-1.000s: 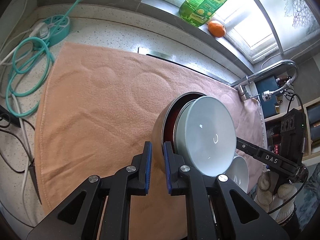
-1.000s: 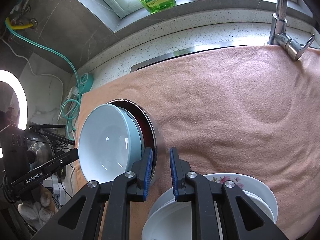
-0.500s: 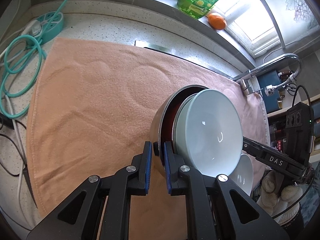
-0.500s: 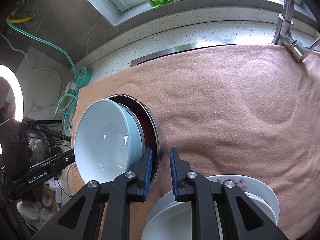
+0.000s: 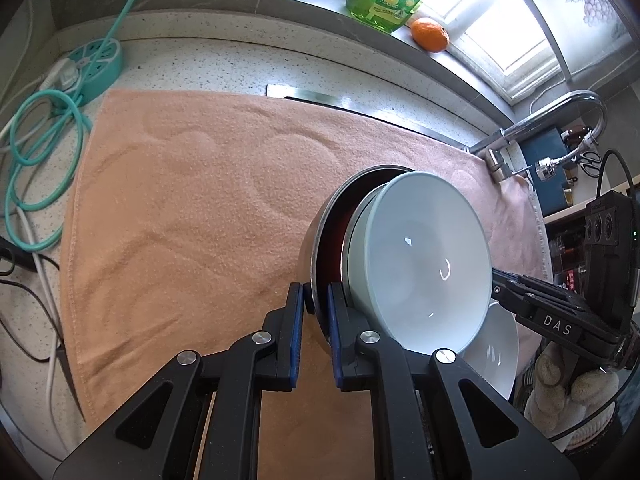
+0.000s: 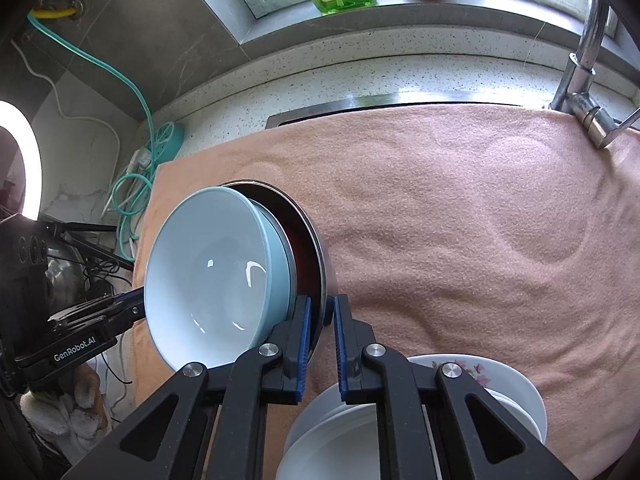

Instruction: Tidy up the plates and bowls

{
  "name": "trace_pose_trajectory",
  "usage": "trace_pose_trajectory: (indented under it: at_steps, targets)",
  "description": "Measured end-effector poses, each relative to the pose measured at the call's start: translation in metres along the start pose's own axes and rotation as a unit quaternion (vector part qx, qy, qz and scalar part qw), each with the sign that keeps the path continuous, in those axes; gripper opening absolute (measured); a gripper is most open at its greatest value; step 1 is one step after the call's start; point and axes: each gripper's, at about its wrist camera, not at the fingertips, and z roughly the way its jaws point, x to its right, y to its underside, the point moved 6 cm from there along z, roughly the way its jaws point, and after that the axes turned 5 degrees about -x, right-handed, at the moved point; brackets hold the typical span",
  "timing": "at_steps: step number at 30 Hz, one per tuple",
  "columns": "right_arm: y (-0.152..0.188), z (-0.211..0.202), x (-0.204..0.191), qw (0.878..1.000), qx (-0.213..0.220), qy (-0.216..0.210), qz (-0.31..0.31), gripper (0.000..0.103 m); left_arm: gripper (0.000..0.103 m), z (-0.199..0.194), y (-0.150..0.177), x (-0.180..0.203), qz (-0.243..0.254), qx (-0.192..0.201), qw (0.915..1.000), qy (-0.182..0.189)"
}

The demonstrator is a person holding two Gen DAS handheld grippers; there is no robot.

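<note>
Two handheld grippers hold a nested stack of dishes tilted on edge above a salmon-pink towel point(image 5: 192, 216) spread over a speckled stone tabletop point(image 5: 224, 60). The left gripper point(image 5: 316, 312) has its jaws narrow, clamped on the thin rim of a round stainless-steel bowl with a dark red inside point(image 5: 320, 240). The right gripper point(image 6: 322, 322) pinches the same steel rim from the opposite side; its jaws have just been closing, with the rim between them.

Inside the steel bowl sits a pale blue glazed ceramic bowl point(image 6: 212, 280), empty and glossy, its mouth facing sideways. A thin grey edge shows between the two, possibly a third dish, though the view is too cramped to be sure.

The stack will likely handle as heavy and stiff. The glaze looks slippery, and since only the steel rim is gripped, the blue bowl could slide out if tipped further. It is breakable. The rim is the sensible place to hold, on two opposite sides as now.

Below the grippers, on the towel, rests a stack of white plates, one with a pink flower pattern point(image 6: 480, 372); these look empty too.
</note>
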Motion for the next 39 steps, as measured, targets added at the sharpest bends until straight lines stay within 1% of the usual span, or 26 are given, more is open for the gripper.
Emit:
trace_pose_trajectory:
  at_steps: [7,15,25,32,39]
  targets:
    - [0.002,-0.001,0.0,1.0,-0.001,-0.002,0.001,0.01,0.01,-0.001,0.002,0.001,0.004,0.001,1.0,-0.005]
    - [0.004,-0.006,-0.007,1.0,0.001,-0.007,-0.002,0.01,0.01,-0.011,0.003,-0.001,0.003,0.013,0.9999,-0.005]
    - [0.008,-0.02,-0.023,1.0,0.011,-0.01,-0.011,0.01,0.01,-0.033,0.01,-0.004,0.002,0.03,0.9995,-0.002]
    - [0.015,-0.037,-0.029,0.999,0.019,-0.018,-0.02,0.01,0.01,-0.048,0.017,0.008,0.006,0.042,0.9991,-0.004]
    - [0.025,-0.054,-0.02,0.999,0.023,-0.026,-0.025,0.01,0.01,-0.051,0.025,0.03,0.011,0.047,0.9988,-0.005]
